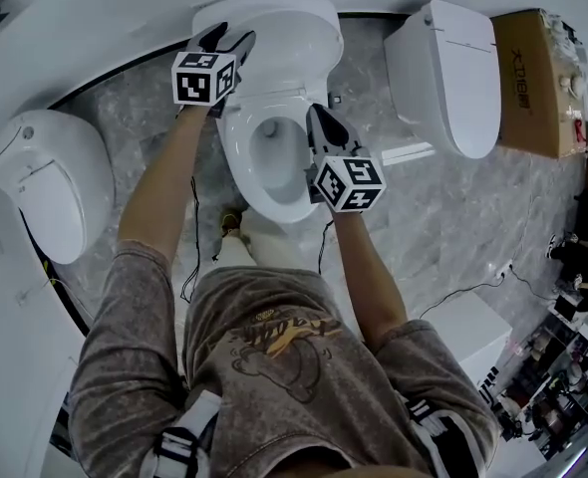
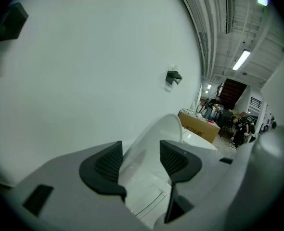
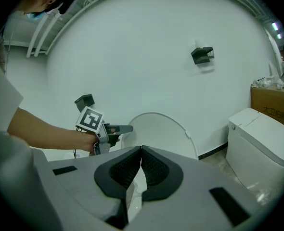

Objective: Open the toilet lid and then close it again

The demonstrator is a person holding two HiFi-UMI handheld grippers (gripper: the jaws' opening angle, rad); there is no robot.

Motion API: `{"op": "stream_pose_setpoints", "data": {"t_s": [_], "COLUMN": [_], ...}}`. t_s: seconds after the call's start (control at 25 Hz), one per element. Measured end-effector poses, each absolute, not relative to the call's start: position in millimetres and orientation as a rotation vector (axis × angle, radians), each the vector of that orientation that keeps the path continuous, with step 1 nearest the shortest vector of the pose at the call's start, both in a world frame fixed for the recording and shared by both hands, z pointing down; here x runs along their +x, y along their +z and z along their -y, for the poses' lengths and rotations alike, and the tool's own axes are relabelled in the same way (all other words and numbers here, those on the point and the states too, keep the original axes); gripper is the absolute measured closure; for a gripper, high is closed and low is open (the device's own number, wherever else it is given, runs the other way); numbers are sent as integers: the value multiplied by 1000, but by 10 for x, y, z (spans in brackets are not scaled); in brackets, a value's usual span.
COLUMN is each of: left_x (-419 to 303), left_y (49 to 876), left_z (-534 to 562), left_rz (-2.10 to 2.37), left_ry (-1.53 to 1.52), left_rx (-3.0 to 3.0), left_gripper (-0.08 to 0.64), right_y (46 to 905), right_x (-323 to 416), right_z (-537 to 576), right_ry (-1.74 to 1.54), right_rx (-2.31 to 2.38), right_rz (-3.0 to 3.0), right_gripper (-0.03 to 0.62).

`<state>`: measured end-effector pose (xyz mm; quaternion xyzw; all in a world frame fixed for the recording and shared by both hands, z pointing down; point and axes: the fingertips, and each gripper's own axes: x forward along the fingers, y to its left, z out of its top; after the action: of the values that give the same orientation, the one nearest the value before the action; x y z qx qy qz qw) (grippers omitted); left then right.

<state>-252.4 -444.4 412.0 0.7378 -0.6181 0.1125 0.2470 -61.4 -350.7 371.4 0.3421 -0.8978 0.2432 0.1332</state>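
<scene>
The white toilet (image 1: 274, 157) stands against the curved wall, its lid (image 1: 284, 28) raised upright over the bare bowl. My left gripper (image 1: 230, 36) is at the lid's upper left edge, jaws wide apart. In the left gripper view the lid (image 2: 151, 138) shows between the open left gripper (image 2: 141, 158) and the pads do not press on it. My right gripper (image 1: 320, 116) hovers over the bowl's right rim, shut with nothing in it. The right gripper view shows the shut right gripper (image 3: 141, 150), the lid (image 3: 156, 131) behind, and the left gripper (image 3: 118, 129) beside the lid.
Another toilet (image 1: 50, 182) stands at the left and a closed one (image 1: 453, 73) at the right, with a cardboard box (image 1: 528, 83) beyond it. Cables (image 1: 189, 252) lie on the marble floor. A black bracket (image 3: 202, 54) hangs on the wall.
</scene>
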Motion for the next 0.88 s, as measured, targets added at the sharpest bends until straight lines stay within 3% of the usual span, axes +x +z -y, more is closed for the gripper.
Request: {"op": "stream_pose_setpoints", "data": {"t_s": [0.88], "left_x": [-1927], "left_y": [3883], "left_z": [3434], "left_rz": [1530], "left_ry": [52], "left_rx": [2093], "left_gripper": [311], "right_y": [3456], "right_x": [-285], "right_z": [2591], "right_ry": [662], "right_rx": [1192], "right_rz": [2590], "right_gripper": [565]}}
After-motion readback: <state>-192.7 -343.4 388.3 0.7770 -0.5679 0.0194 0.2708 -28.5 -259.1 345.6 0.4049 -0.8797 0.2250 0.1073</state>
